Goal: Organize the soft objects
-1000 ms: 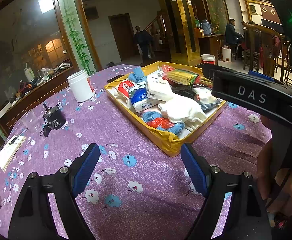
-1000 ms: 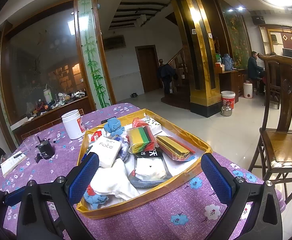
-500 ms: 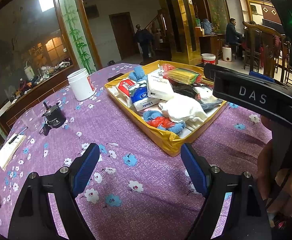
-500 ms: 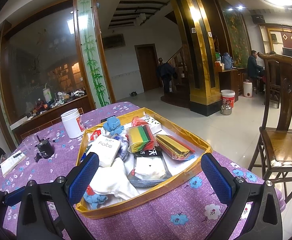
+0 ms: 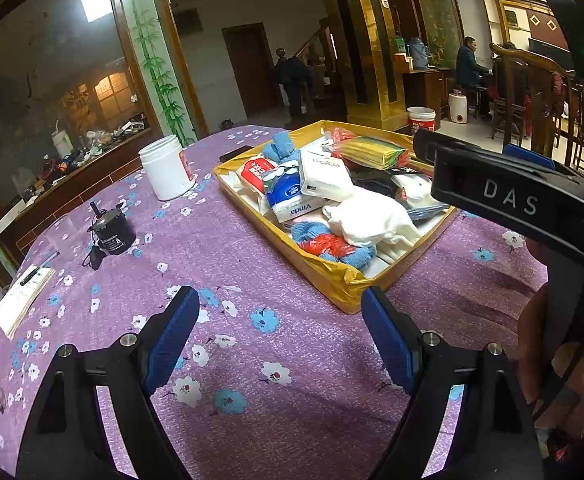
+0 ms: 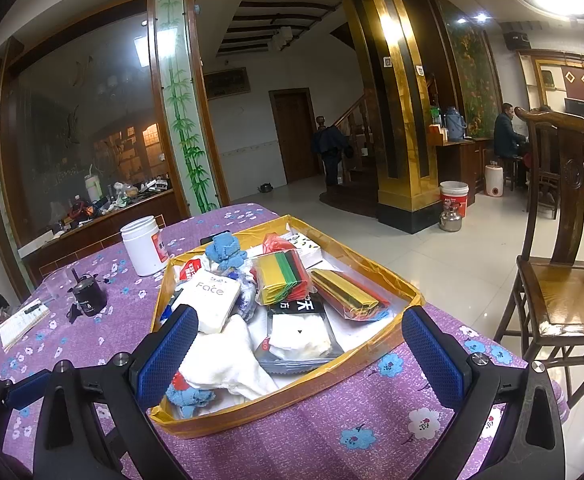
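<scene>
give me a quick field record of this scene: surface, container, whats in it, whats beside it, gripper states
surface: table with purple flowered cloth
container: yellow tray, open top
contents: white cloth, Face tissue pack, blue knit item, coloured sheet packs
beside tray: white jar, black device, notepad
left gripper: open, empty, above cloth
right gripper: open, empty, facing tray
</scene>
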Available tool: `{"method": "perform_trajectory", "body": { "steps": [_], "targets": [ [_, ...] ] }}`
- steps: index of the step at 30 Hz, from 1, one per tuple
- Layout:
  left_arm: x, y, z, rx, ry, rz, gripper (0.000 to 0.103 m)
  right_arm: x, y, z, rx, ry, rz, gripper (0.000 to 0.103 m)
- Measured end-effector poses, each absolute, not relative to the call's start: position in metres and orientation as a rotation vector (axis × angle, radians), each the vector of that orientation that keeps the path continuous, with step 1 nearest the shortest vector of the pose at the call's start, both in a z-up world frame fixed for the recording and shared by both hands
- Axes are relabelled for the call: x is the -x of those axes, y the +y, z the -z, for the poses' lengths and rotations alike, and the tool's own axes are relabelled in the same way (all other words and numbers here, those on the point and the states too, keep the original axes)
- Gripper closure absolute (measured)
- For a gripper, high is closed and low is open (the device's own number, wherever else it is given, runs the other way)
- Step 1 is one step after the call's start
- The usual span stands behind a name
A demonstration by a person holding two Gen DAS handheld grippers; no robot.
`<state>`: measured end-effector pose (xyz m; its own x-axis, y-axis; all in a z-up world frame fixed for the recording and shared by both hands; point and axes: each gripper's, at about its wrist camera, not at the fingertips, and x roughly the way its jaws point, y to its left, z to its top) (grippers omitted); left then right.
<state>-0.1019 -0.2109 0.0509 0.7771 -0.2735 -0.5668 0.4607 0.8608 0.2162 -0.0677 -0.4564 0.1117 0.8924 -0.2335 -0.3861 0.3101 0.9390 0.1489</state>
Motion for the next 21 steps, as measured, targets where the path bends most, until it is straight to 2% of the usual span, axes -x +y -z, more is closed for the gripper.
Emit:
{"method": "perform_trajectory", "body": {
  "steps": [12,21],
  "targets": [
    [0.101,-0.21,-0.053,-0.361,0.551,0.399,0.019,0.067,-0.457,-0.112,-0.21,0.375,0.284,0.0],
    [0.088,-0.194,-0.059,-0.26,0.588,0.38,0.019,0.068,-0.456,-0.112,-0.205,0.371,0.278,0.0]
  ]
}}
